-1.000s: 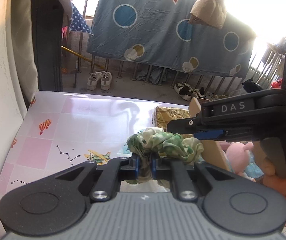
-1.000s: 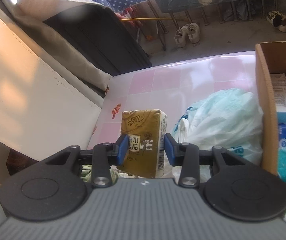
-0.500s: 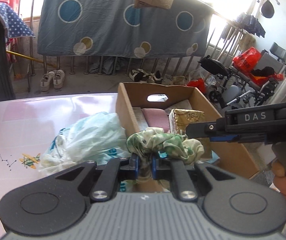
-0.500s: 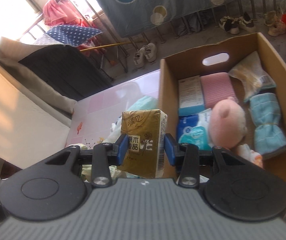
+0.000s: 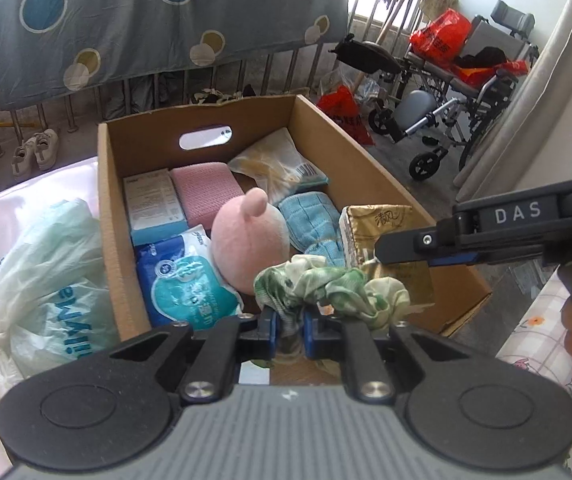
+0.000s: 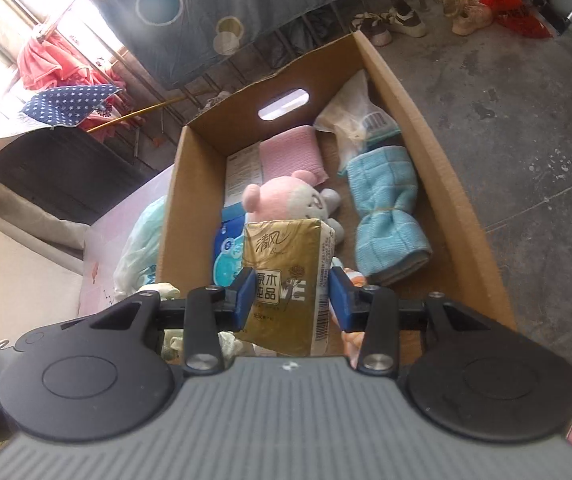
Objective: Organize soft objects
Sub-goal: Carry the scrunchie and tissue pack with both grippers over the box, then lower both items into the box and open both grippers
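My left gripper [image 5: 289,330] is shut on a green and white scrunchie [image 5: 329,286], held above the near end of an open cardboard box [image 5: 104,200]. My right gripper [image 6: 291,298] is shut on a gold tissue pack [image 6: 286,276], also held over the box [image 6: 445,184]. In the left wrist view the right gripper and its gold pack [image 5: 373,226] sit at the box's right side. The box holds a pink plush toy [image 5: 248,246], a blue folded cloth [image 6: 385,208], a pink pad [image 5: 206,188] and blue wet-wipe packs [image 5: 184,280].
A pale green plastic bag [image 5: 42,276] lies on the pink table left of the box. Beyond are a hanging blue sheet [image 5: 158,20], shoes on the floor [image 5: 34,152] and a wheelchair [image 5: 457,92] at the right. A dark cabinet [image 6: 54,176] stands behind the table.
Both grippers have swung right from the table to over the box, still holding their objects. The box interior has come into full view below them.
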A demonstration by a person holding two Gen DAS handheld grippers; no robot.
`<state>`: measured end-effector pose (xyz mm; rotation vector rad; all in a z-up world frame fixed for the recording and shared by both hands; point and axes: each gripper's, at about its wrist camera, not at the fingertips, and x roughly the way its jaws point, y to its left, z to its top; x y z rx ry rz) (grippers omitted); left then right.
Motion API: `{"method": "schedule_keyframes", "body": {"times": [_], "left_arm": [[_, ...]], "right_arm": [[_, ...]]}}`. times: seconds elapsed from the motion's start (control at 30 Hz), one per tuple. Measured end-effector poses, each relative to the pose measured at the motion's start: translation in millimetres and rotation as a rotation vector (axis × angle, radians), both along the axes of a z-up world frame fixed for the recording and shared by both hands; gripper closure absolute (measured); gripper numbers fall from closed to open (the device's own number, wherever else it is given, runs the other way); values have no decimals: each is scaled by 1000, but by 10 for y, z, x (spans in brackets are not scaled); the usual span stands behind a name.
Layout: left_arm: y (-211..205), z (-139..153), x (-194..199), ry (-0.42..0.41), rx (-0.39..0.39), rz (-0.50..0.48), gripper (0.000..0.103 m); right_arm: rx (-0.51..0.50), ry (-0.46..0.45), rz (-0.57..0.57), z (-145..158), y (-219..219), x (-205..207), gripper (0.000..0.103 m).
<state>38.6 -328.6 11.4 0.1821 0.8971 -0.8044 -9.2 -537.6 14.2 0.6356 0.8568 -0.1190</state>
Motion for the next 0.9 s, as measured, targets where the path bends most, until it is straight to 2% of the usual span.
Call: {"method": "schedule_keyframes", "body": {"times": [0.27, 0.43, 0.63, 0.7, 0.9], "left_arm": [[-471, -413, 86, 48, 149, -36, 89], [-616, -585, 111, 57, 212, -58, 87], [-608, -602, 82, 42, 216, -63, 75], [-591, -584, 71, 36, 212, -64, 68], [-463, -439, 37, 13, 175, -46, 51]], "right_arm": [[-160, 108, 48, -181, -182, 86, 63], [-269, 161, 77, -280, -184, 162, 63], [-288, 147, 81, -256, -178, 175, 57], [-289, 135, 73, -231, -168, 144, 56], [-236, 50, 28, -33, -160, -107, 53]]}}
